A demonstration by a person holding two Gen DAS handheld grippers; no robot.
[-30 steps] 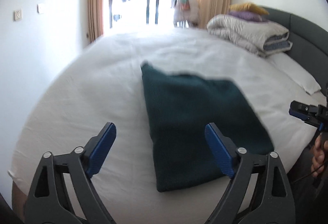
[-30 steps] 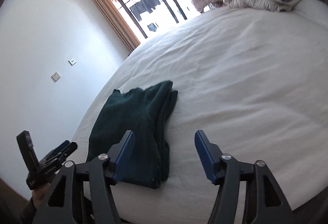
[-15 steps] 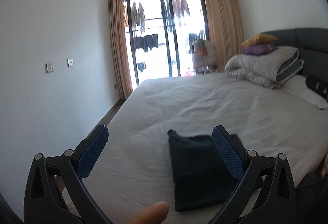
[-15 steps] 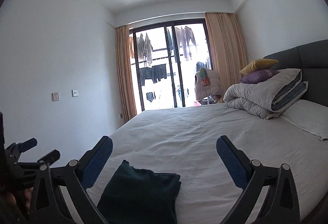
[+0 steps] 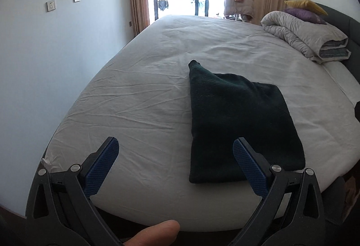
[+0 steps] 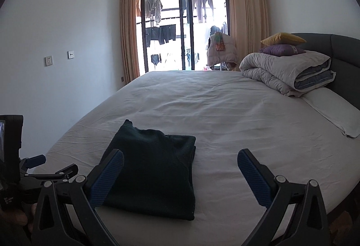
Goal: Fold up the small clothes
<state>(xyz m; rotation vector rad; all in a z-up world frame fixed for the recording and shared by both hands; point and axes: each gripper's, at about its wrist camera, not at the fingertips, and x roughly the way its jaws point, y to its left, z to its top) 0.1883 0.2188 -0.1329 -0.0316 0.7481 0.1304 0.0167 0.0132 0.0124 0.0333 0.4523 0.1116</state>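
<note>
Tilted back down since half-second-old frame: left gripper (image 5: 175,169) aimed at bed (image 5: 139,97) again, dark green garment (image 5: 238,126) larger in view. Garment folded flat near front edge (likely finished). Right gripper (image 6: 180,171) hovering behind it. Both jaws wide apart, holding nothing.

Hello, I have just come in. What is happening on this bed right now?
A person is folding small clothes with a two-finger tool in each hand. A dark green garment lies folded into a neat rectangle near the front edge of the bed. Neither tool touches it: the left tool and the right tool are both open and held above the bed edge, empty. At the far right of the bed, a folded duvet carries two cushions. The fold looks finished.
</note>
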